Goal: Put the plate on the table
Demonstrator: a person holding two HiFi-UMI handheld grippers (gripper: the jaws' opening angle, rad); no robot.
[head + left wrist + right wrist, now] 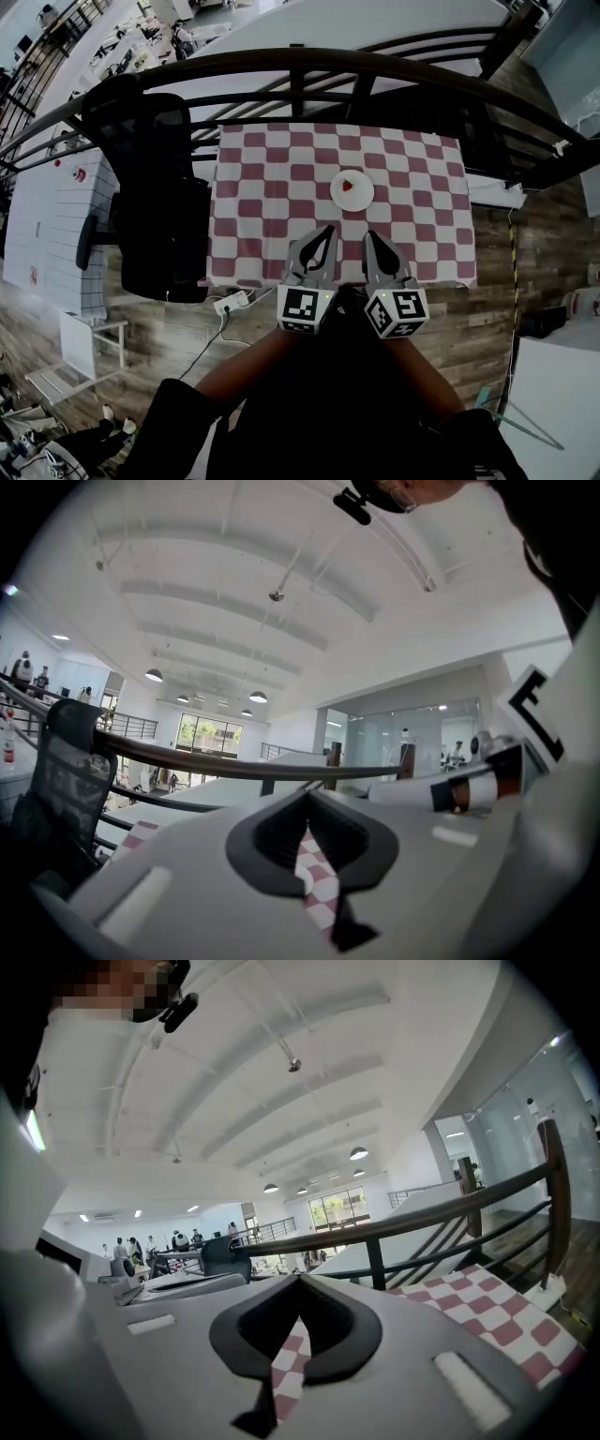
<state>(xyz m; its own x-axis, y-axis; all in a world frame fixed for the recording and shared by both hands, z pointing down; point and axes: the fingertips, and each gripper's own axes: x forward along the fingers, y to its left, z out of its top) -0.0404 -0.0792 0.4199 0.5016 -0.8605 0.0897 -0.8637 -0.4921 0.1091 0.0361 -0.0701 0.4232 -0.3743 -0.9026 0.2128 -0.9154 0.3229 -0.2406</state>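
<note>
White plate (354, 199) with red item (347, 186) flat on checkered table (253, 178). Left gripper (327, 230), right gripper (369, 235) both pressed together, empty, at near edge. Best kept clear; no nudging plate.

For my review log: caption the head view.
Left gripper and right gripper, shut and empty, at the checkered table bearing the plate.

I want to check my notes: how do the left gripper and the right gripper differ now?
In the head view the left gripper leans its tips rightward, the right gripper leftward, so they converge. The marker pattern on the left gripper's cube differs from the right gripper's. Shared: both are shut, hold nothing, and point at the table, short of the plate.
</note>
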